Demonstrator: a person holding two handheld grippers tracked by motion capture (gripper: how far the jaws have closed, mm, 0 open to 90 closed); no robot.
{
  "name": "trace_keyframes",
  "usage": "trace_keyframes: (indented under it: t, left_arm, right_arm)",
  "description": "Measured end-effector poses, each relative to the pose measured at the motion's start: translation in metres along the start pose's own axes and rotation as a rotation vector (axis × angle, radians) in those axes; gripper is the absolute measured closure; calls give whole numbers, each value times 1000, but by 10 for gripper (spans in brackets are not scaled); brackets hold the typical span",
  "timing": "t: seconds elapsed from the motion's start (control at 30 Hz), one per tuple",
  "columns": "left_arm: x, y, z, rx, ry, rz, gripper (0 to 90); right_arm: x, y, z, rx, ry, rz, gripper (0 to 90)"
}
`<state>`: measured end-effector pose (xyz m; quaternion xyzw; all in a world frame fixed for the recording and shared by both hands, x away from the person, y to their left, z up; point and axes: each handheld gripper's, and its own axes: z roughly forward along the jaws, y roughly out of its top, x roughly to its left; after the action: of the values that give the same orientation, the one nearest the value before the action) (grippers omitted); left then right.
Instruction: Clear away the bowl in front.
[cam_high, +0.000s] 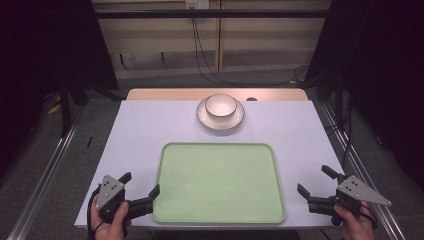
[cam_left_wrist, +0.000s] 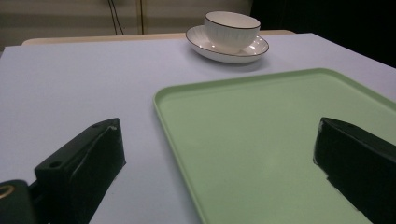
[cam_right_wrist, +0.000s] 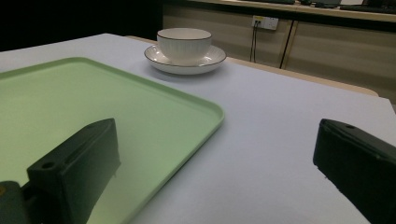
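The tray (cam_high: 218, 182) lay empty in the near half of the table (cam_high: 145, 130), and everything else was placed around it. Beyond its far edge, well apart from it, the bowl (cam_high: 220, 105) sat upright in the saucer (cam_high: 237, 119). The left gripper (cam_high: 141, 192) hovered at the tray's near left corner, jaws wide apart and holding nothing, one jaw over the tray's rim and the other over bare table. The right gripper (cam_high: 316, 182) waited just off the tray's near right corner, jaws likewise apart and empty. The work in hand looked like bringing the bowl and saucer onto the tray, with the reach not yet begun. To do it well, a gripper should cross above the tray without catching its raised rim, come at the saucer low and level, and close on the saucer's lip rather than the bowl, so the bowl rides along without tipping.
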<state>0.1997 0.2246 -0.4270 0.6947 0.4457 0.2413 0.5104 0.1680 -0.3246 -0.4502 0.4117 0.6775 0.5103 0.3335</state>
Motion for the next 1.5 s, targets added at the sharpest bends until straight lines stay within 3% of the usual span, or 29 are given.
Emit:
trace_keyframes:
  t: [0.5, 0.57, 0.83, 0.97, 1.03, 1.17, 1.2, 1.27, 1.33, 1.37, 1.5]
  left_arm:
    - [-1, 0, 0, -10, -1, 4, 15]
    - [-2, 1, -2, -40, -3, 17, 9]
    - [-3, 4, 2, -39, -6, 5, 13]
    - [-7, 6, 12, -21, -50, 10, 27]
    - [-9, 7, 14, -18, -46, 21, 26]
    - [-16, 11, 23, -7, -83, 29, 27]
    - [-20, 14, 26, -5, -74, 66, 27]
    - [-20, 16, 28, -7, -85, 71, 26]
    - [-23, 18, 30, 3, -71, 123, 27]
    - [-23, 20, 33, 13, -98, 119, 27]
    - [-24, 23, 41, 22, -126, 98, 35]
  right_arm:
    - [2, 1, 0, 1, 22, 10, 1]
    - [3, 1, 0, -6, 20, 7, 0]
    - [3, 2, -1, -15, 28, 9, 0]
    - [3, 2, -1, -17, 31, 11, 0]
    - [3, 2, -1, -14, 37, 11, 0]
    - [2, 2, 0, -14, 43, 15, 0]
    - [2, 1, -1, -14, 45, 19, 0]
    - [1, 2, -1, -15, 46, 20, 0]
    - [1, 2, -1, -19, 42, 17, 0]
    - [2, 2, -1, -21, 48, 15, 0]
    - [3, 2, 0, -19, 56, 6, 0]
